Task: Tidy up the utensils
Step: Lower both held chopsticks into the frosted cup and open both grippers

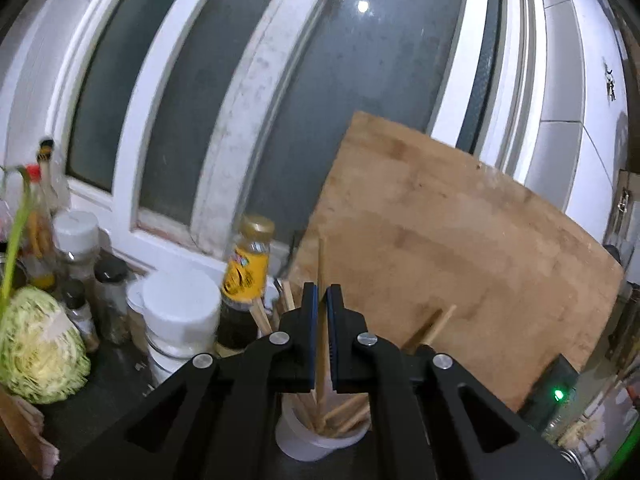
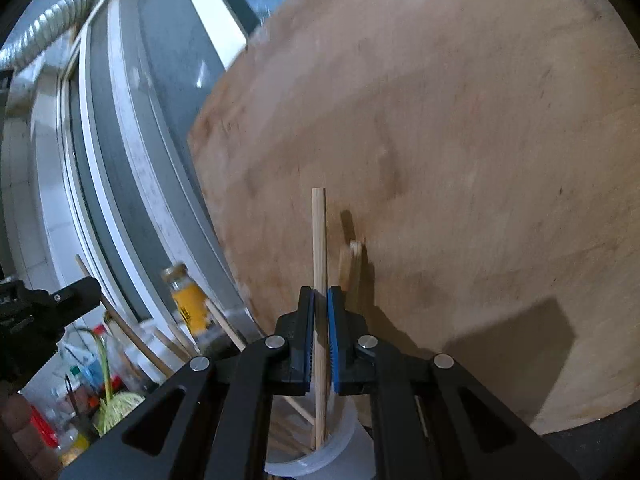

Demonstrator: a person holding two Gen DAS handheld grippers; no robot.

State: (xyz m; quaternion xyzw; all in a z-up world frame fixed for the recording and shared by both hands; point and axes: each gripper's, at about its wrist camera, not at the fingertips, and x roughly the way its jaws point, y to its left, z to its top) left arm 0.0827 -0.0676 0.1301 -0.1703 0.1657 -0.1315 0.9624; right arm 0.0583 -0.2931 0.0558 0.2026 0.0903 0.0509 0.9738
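My left gripper (image 1: 321,300) is shut on a wooden chopstick (image 1: 321,272) that stands upright, its lower end in a white cup (image 1: 316,442) holding several more chopsticks. My right gripper (image 2: 321,300) is shut on another upright wooden chopstick (image 2: 319,240), its lower end inside a translucent white cup (image 2: 316,456) with several chopsticks in it. The left gripper (image 2: 52,304) also shows at the left edge of the right wrist view.
A big wooden cutting board (image 1: 452,248) leans against the window (image 1: 224,92) right behind the cup. Left of it stand a yellow-labelled sauce bottle (image 1: 244,280), a white jar (image 1: 180,320), spice jars (image 1: 112,300) and a cut cabbage (image 1: 40,348).
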